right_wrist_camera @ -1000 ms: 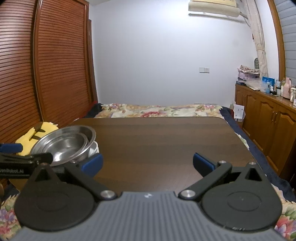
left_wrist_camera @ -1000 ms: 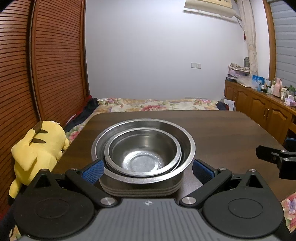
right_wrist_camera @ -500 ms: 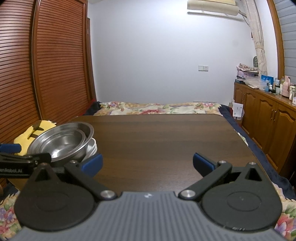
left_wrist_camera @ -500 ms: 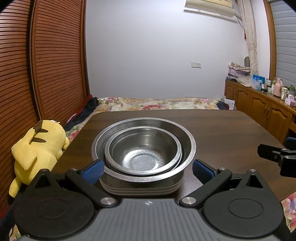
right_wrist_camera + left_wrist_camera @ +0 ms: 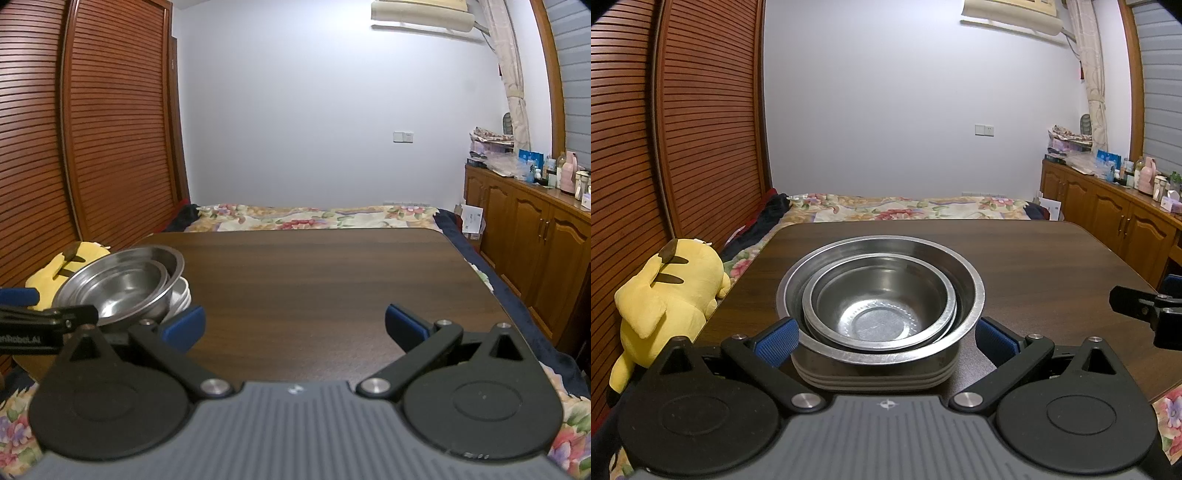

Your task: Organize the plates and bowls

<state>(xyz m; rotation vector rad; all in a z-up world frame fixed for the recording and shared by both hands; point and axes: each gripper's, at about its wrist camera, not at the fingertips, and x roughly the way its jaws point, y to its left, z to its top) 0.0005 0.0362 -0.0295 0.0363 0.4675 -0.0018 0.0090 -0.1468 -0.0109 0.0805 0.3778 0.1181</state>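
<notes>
Left wrist view looks straight down onto the stack: a small steel bowl (image 5: pixel 877 308) nested inside a large steel bowl (image 5: pixel 881 258), and both sit on a pile of pale plates (image 5: pixel 875 376) whose ribbed edges show under the big bowl's rim. The stack stands near the front left corner of the dark wooden table (image 5: pixel 1034 258). The left gripper (image 5: pixel 884 336) has its blue-padded fingers (image 5: pixel 775 341) spread wide on either side of the stack, level with the plates and the big bowl's lower wall, gripping nothing; whether the pads touch the stack I cannot tell. A yellow plush toy (image 5: pixel 665 291) lies off the table's left edge, seen whole here. At the right edge a black part of the right gripper (image 5: pixel 1145 306) pokes in.

Right wrist view shows the same stack from the side, at far left: the large steel bowl (image 5: pixel 122 266) looks tilted toward the camera, the small steel bowl (image 5: pixel 118 291) inside it, the plates (image 5: pixel 181 295) peeking out at its right. The right gripper (image 5: pixel 293 325) is spread wide over bare table (image 5: pixel 332 280), well apart from the stack, holding nothing. Only the plush toy's (image 5: pixel 85 253) top shows behind the bowls. The left gripper's (image 5: pixel 48 319) black arm crosses the lower left.
</notes>
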